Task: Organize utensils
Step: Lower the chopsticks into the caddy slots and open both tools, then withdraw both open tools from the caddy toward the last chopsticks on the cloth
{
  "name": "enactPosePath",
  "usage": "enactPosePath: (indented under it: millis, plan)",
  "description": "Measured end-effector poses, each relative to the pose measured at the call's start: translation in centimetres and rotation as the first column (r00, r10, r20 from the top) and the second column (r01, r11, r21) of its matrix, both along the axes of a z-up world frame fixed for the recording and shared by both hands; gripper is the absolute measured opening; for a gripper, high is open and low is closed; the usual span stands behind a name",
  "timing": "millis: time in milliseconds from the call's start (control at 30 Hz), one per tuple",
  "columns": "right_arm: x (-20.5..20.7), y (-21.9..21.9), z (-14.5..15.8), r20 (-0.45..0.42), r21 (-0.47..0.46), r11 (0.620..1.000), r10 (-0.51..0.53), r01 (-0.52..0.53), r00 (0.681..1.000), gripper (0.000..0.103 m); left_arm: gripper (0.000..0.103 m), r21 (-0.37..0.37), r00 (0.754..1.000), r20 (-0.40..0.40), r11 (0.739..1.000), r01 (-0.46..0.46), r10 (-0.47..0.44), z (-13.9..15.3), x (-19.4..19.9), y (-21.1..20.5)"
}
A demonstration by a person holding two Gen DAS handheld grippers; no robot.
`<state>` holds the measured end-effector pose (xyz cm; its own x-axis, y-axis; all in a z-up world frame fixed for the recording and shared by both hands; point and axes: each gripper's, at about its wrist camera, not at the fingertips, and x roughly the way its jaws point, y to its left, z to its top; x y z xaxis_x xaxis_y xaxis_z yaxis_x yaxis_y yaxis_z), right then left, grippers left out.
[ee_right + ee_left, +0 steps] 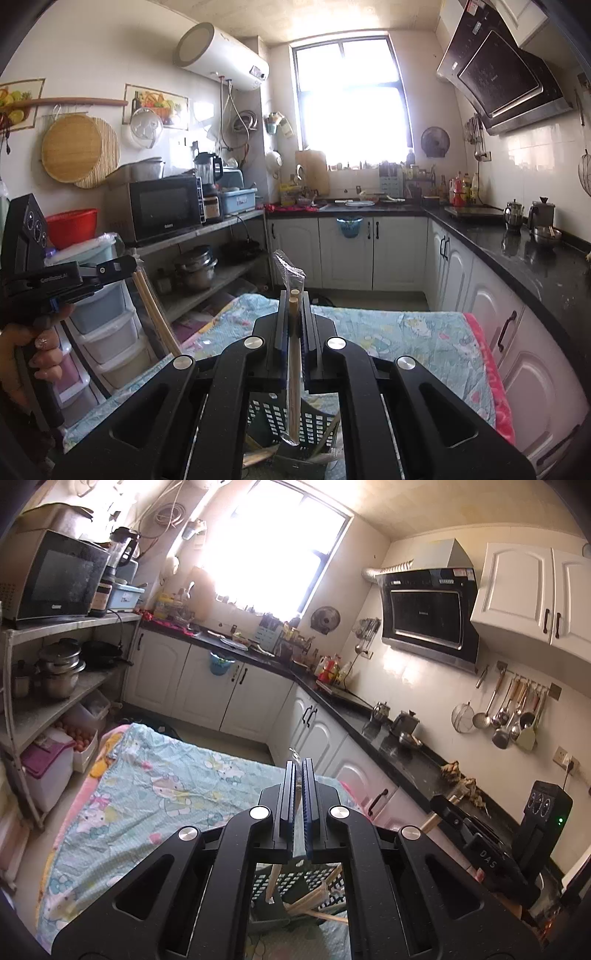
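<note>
A plastic-wrapped pair of wooden chopsticks is clamped upright between the closed fingers of the right gripper, its lower end hanging inside a dark perforated basket set on a cartoon-print cloth. Another wrapped pair is pinched by the left gripper, above the same basket, where loose chopsticks are seen lying. "DAS" is read on the right gripper's body in the left view, "GenRobot.AI" on the left gripper's body in the right view.
</note>
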<state>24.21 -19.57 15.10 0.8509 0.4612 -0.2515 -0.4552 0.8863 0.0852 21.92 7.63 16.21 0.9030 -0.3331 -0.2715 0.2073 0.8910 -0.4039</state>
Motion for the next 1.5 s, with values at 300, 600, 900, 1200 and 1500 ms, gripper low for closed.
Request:
enactPosePath:
  millis: [300, 600, 900, 1200, 1500]
  plan:
    - [0.8, 1.2, -2.8, -0.041, -0.036, 0.999, -0.008, 0.007, 0.999, 0.005, 0.001, 0.016, 0.999, -0.040, 1.000, 0.026, -0.025, -2.7, 0.7, -1.6]
    - [1.5, 2.1, -4.7, -0.083, -0.064, 0.998, -0.014, 0.009, 0.996, 0.006, 0.001, 0.021, 0.996, -0.068, 0.998, 0.052, -0.050, -4.5, 0.9, -2.5]
    - [2.2, 2.9, -6.2, -0.131, -0.092, 0.996, -0.029, 0.017, 0.991, 0.008, 0.002, 0.032, 0.991, -0.112, 0.996, 0.078, -0.074, -6.3, 1.3, -3.5]
    - [2.1, 2.6, -6.7, -0.154, -0.094, 0.995, -0.035, 0.020, 0.987, 0.025, 0.002, 0.039, 0.987, -0.143, 0.996, 0.081, -0.075, -7.3, 1.4, -3.6]
    - [1.7, 2.2, -6.3, -0.155, -0.089, 0.996, -0.036, 0.022, 0.987, 0.034, 0.027, 0.052, 0.991, -0.120, 0.997, 0.061, -0.055, -6.3, 0.5, -3.3]
